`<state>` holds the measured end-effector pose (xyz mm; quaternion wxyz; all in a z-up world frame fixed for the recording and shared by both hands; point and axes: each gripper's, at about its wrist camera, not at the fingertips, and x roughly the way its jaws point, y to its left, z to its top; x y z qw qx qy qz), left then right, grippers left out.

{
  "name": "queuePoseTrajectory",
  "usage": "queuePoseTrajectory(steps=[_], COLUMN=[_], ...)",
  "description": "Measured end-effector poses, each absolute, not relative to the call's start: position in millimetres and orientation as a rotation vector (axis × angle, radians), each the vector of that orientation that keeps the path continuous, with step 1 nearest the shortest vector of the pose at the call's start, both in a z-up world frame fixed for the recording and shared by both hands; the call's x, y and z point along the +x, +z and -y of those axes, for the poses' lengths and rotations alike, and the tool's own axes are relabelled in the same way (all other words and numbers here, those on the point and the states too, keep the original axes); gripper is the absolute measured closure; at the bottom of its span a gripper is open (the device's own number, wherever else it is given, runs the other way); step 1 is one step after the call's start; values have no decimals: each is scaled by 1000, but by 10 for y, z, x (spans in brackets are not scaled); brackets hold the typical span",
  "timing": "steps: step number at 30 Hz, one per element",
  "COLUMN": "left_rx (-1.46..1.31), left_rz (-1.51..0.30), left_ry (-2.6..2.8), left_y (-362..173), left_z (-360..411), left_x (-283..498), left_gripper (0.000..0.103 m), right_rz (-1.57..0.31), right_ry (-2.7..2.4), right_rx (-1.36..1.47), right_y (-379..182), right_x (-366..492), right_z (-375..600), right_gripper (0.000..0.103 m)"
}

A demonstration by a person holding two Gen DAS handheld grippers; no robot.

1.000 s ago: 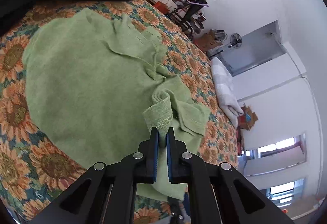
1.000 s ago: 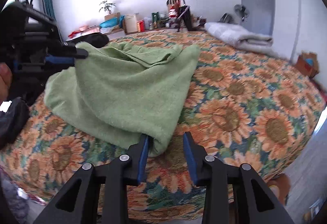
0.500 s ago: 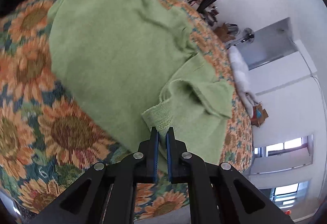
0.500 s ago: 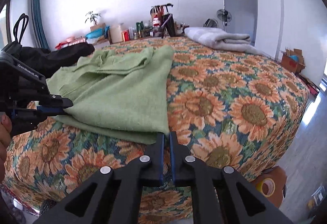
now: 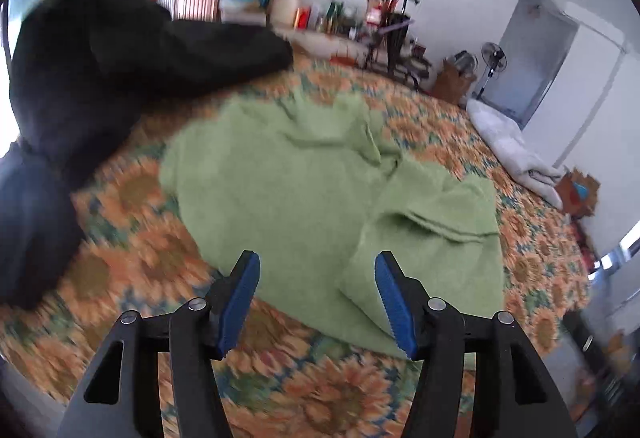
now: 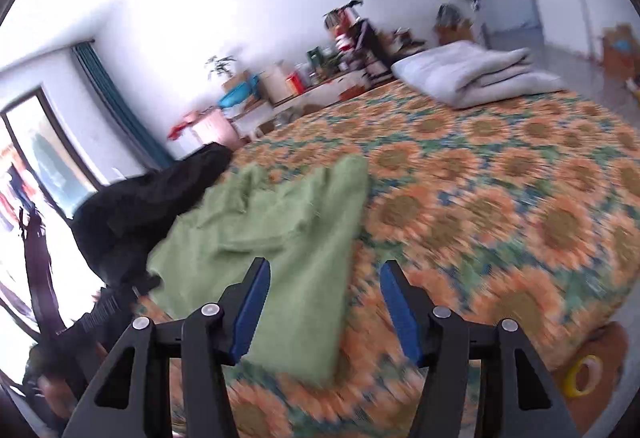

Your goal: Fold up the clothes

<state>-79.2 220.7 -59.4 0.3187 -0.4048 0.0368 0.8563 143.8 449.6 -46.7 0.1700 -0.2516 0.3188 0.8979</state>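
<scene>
Left hand-held gripper (image 5: pixel 316 298) released, right hand-held gripper (image 6: pixel 324 302) released, rumpled green garment (image 5: pixel 304 190) lying on sunflower bedspread (image 5: pixel 440 126)

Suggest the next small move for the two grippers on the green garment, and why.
Probably bring the left gripper down onto the loose folded flap at the near right of the green fleece garment and pinch it. Both it and the right gripper are open and empty, and the garment lies rumpled, only partly folded, on the sunflower-print bedspread.

Motion blur smears the sunflower bedspread (image 6: pixel 500 206) pattern.
</scene>
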Motion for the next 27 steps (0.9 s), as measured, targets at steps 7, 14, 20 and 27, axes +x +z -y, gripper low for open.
queuePoseTrajectory(steps=[7, 14, 20, 27], left_rx=[-908, -927, -1095, -1051], left_rz=[-195, -352, -191, 33], left_ry=[2146, 2155, 2064, 1879], left_y=[-635, -865, -1060, -712], left_z=[-2504, -2687, -2452, -2417], left_x=[-649, -706, -986, -1300], left_gripper=[42, 42, 42, 50], right_rz=[-914, -933, -874, -893], right_ry=[2439, 2445, 2560, 2540], right_rx=[-968, -1032, -974, -1002], right_y=[-661, -804, -578, -583], right_x=[481, 98, -434, -290], right_z=[-4744, -4766, -4815, -4837], right_gripper=[61, 96, 96, 57])
